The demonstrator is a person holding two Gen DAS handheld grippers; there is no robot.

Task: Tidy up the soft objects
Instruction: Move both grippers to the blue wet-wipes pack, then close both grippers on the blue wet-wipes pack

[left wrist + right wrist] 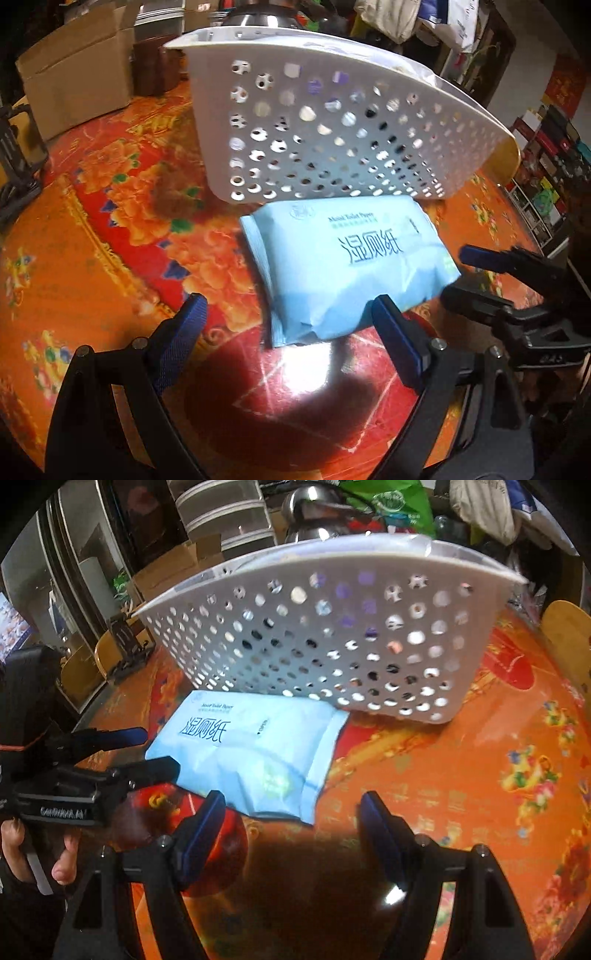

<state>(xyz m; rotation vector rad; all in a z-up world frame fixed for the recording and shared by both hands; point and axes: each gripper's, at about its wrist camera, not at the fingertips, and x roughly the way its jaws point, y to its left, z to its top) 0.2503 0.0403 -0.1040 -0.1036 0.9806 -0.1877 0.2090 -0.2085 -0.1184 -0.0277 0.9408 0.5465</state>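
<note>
Nearest in each wrist view are 2 black claws with blue pads. The left claw [288,314] stands apart, clamped on nothing; its right pad [395,332] overlaps the near edge of the packet, though contact cannot be told. The right claw [291,812] is likewise apart and empty, just short of the packet's near corner. A hand [40,853] grips the left claw's handle, whose white lettering is too blurred to read.

The pale-blue soft plastic packet of wet wipes [343,266] lies flat on the orange-and-red floral surface [92,258]. Its long axis runs from the claws toward the basket, far end touching or just beside the basket's base. Print reads "Moist Toilet Paper" above 3 large Chinese characters; smaller lines are illegible.

Behind stands a white perforated plastic basket [332,140]; its contents show only as fragments through the holes. Beyond, a cardboard box [74,81] and clutter are blurred.
</note>
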